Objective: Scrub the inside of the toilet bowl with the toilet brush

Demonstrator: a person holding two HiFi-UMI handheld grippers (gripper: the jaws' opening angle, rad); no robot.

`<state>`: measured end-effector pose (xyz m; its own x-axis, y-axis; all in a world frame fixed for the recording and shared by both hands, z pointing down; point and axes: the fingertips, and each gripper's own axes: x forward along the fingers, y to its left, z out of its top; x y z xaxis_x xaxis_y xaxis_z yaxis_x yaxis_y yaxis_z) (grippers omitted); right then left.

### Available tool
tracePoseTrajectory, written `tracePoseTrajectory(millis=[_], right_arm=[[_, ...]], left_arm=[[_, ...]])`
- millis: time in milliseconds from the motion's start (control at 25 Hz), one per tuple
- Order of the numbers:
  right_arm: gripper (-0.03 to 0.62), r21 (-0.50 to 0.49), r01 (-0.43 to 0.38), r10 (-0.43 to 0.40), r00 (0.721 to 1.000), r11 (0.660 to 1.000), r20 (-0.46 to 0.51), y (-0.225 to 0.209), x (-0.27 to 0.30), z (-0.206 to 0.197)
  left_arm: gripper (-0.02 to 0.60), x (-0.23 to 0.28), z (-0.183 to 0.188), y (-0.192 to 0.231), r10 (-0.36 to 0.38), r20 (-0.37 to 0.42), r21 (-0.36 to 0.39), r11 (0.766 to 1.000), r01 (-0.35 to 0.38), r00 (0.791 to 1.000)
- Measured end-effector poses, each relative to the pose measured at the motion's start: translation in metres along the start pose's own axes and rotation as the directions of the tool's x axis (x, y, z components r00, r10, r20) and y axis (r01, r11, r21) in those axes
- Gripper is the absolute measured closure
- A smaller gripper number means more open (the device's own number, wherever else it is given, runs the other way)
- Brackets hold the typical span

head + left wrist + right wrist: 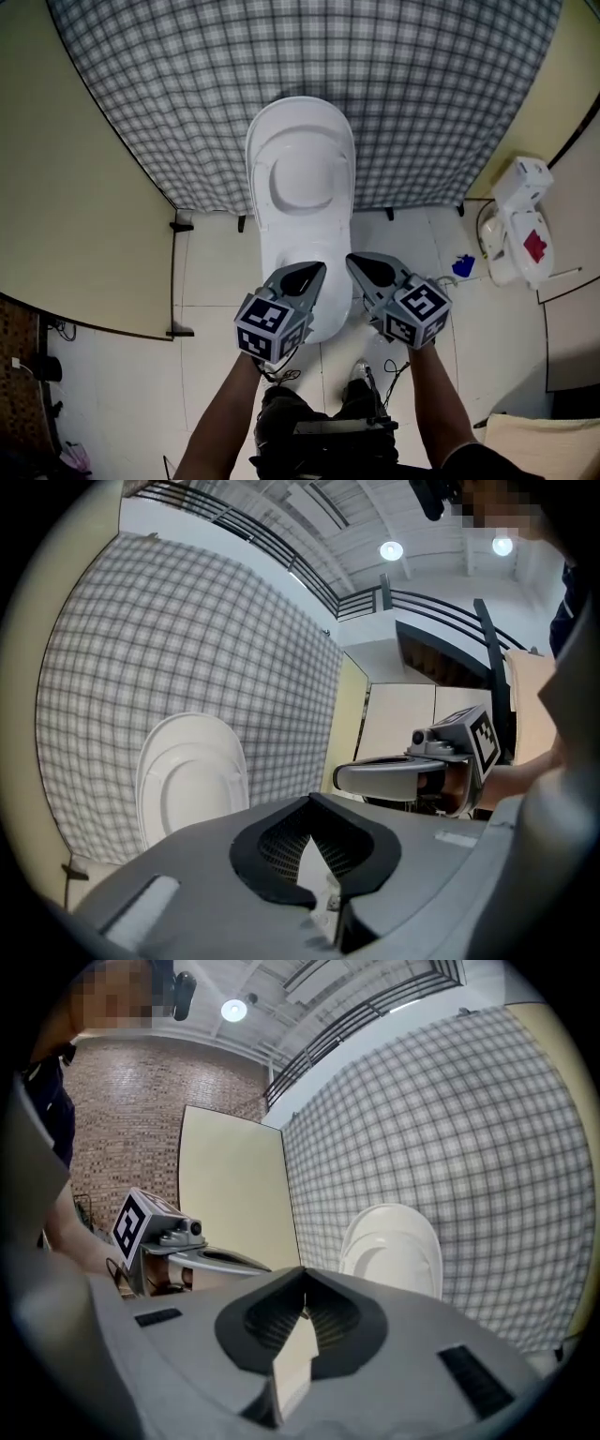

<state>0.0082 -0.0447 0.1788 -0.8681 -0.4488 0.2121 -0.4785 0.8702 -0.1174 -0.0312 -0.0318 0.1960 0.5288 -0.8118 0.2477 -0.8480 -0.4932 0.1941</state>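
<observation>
Glossy, smooth white toilet (298,178), centre; smooth pale tiled floor (220,281); matt grey plastic left gripper (315,269), right gripper (353,261).

No legible text or numbers

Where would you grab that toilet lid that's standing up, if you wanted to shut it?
Probably its rounded top edge, coming from the front. The toilet lid stands raised with the checked wall right behind it, so the back looks hard to reach, and its lower end joins the toilet. The top rim is free and looks thin enough for two jaws to pinch.
</observation>
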Motion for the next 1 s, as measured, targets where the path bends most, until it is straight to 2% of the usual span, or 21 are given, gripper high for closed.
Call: tracePoseTrajectory(millis=[240,440,640,840,920,1000], right_arm=[[0.594,0.063,0.047,-0.041,0.994,0.997,-0.099,-0.034,-0.005,-0.067],[0.594,0.121,0.095,-0.074,0.983,0.988,-0.168,-0.042,-0.017,-0.129],[0.594,0.137,0.147,-0.115,0.969,0.98,-0.219,-0.059,-0.028,-0.182],[0.594,0.136,0.22,-0.178,0.947,0.966,-0.267,-0.083,-0.041,-0.232],[0.563,0.129,0.252,-0.207,0.935,0.959,-0.29,-0.097,-0.047,-0.255],[0.562,0.121,0.287,-0.237,0.918,0.95,-0.318,-0.111,-0.054,-0.28]], left_arm=[[0.574,0.039,-0.056,-0.001,-0.022,-0.08,-0.036,0.999,0.019,0.997],[0.574,0.061,-0.109,-0.011,-0.059,-0.137,-0.08,0.996,0.048,0.989],[0.574,0.083,-0.156,-0.021,-0.088,-0.182,-0.107,0.992,0.069,0.979],[0.574,0.108,-0.204,-0.031,-0.115,-0.224,-0.129,0.988,0.087,0.968],[0.574,0.119,-0.225,-0.035,-0.119,-0.242,-0.15,0.985,0.084,0.963],[0.574,0.13,-0.247,-0.039,-0.128,-0.254,-0.172,0.981,0.085,0.959]])
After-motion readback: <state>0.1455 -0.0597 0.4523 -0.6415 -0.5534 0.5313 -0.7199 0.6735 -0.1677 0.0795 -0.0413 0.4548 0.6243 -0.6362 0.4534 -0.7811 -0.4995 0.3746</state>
